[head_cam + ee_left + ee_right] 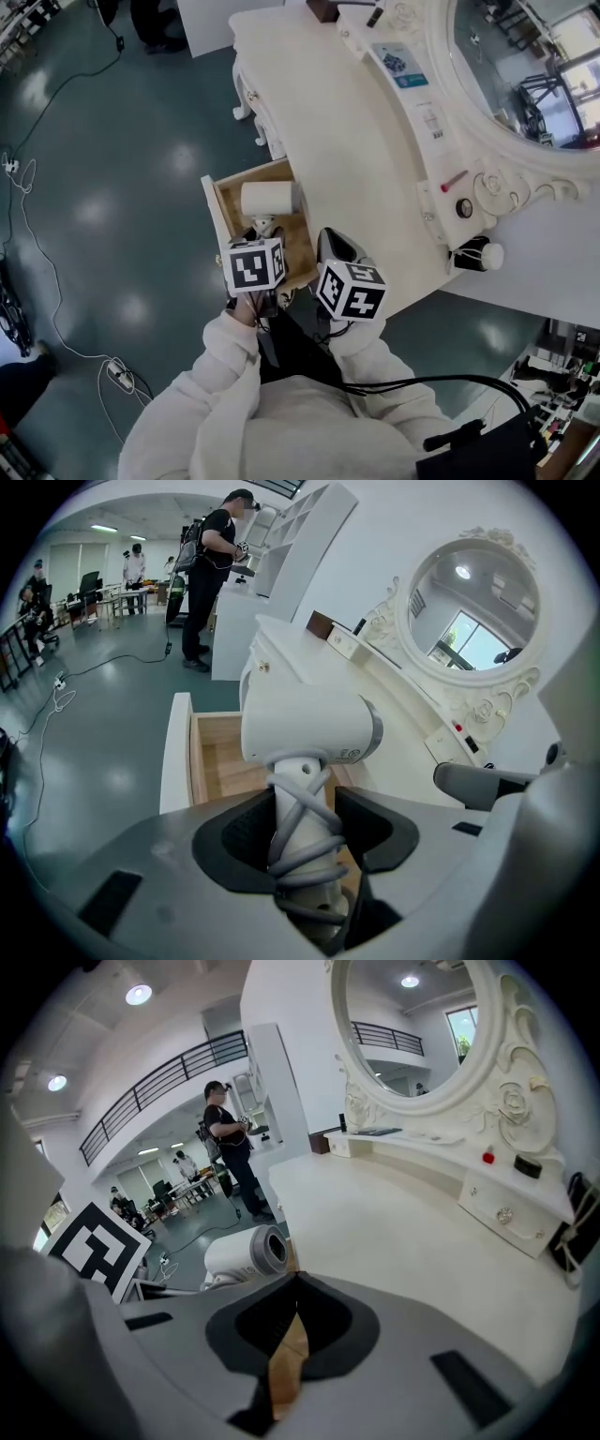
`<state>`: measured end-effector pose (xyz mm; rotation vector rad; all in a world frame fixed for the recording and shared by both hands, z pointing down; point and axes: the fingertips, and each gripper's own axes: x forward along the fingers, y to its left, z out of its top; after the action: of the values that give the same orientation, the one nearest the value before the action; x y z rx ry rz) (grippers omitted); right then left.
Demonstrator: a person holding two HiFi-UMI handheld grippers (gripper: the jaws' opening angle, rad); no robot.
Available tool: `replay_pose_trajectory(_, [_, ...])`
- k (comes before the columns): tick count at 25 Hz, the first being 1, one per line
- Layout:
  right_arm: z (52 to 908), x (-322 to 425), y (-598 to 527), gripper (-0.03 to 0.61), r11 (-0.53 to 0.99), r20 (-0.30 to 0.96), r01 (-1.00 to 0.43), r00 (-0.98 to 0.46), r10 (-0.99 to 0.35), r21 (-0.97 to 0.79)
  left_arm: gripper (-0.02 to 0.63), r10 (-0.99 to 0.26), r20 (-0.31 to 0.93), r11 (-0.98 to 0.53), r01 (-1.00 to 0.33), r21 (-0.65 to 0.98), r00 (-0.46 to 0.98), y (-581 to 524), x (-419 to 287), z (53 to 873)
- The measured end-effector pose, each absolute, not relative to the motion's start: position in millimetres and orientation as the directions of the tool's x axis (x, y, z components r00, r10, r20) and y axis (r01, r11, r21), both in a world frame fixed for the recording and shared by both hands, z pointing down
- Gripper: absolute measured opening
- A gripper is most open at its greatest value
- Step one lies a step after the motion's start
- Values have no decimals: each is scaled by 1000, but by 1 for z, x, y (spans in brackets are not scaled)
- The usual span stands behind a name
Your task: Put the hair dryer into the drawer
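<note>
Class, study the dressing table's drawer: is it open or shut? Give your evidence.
Open. The drawer stands pulled out from the table, its wooden floor exposed beneath the hair dryer.

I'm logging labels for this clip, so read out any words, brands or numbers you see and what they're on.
Nothing here is legible.
Blue-printed card on the vanity shelf: too small to read.
White label further along that shelf: too small.
Hair dryer: faint grey print near its band, blurred.
Marker cubes: black-and-white squares, no letters.
</note>
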<state>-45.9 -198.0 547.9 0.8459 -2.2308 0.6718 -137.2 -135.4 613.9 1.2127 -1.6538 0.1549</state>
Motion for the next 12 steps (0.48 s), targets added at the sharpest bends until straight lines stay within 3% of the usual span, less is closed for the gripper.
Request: replay_pose_trajectory(12, [565, -44, -239, 61, 656, 728, -719, -575, -374, -231, 196, -589, 808, 561, -731, 388, -24, -142, -138, 636])
